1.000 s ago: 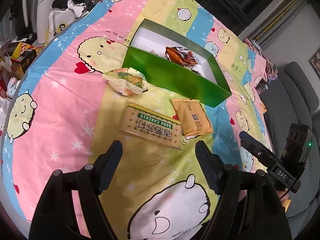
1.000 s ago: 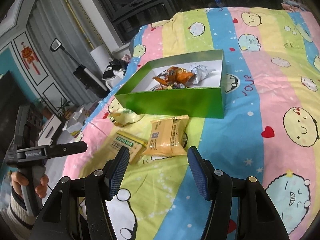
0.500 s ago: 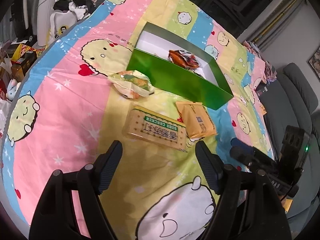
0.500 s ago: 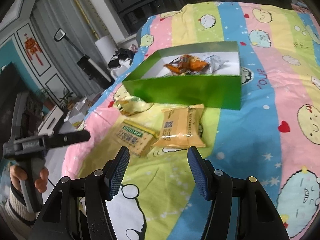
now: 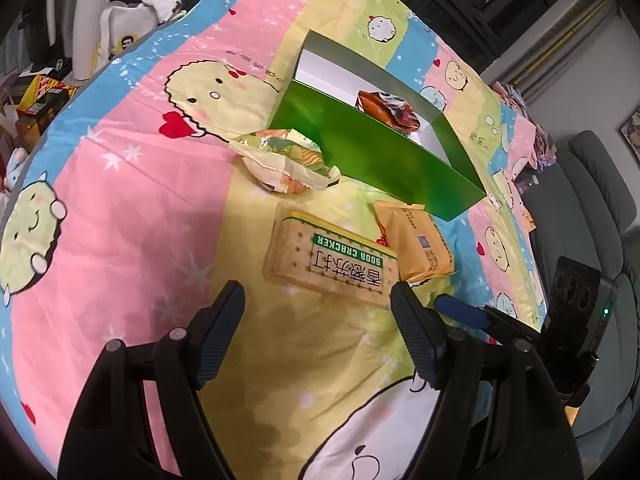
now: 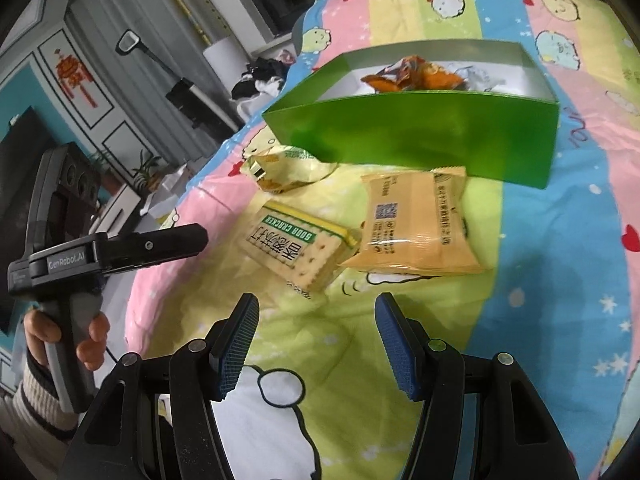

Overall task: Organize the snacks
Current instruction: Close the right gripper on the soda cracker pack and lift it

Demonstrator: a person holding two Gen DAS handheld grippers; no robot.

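Snacks lie loose on the quilt (image 5: 120, 208) in our left wrist view: a cracker pack (image 5: 330, 260) nearest us, an orange packet (image 5: 416, 242) just beside it on the right, touching or nearly so, and a crumpled bag (image 5: 286, 160) beyond, against the green box (image 5: 384, 156). The box stands open with a few wrappers (image 5: 386, 110) inside. Our left gripper (image 5: 318, 334) hangs above the quilt just short of the cracker pack, its jaws well apart and empty. At the right edge we see one blue pad of the other gripper, near the orange packet.

From our right wrist view the orange packet (image 6: 416, 228) sits ahead between the box (image 6: 420, 140) and us, its corner overlapping the cracker pack (image 6: 296, 248) on the left; the crumpled bag (image 6: 280, 172) rests by the box's near wall. Our right gripper (image 6: 316, 342) hovers over bare quilt, jaws about half open, holding nothing. A hand (image 6: 64, 336) holds the left gripper out at the left edge.

We judge this to be the approach to a pick: three snacks are still outside the box. Next, each gripper needs to come down over its nearest pack, straddle the narrow sides, close firmly without crushing, then lift clear of the box wall and release inside.
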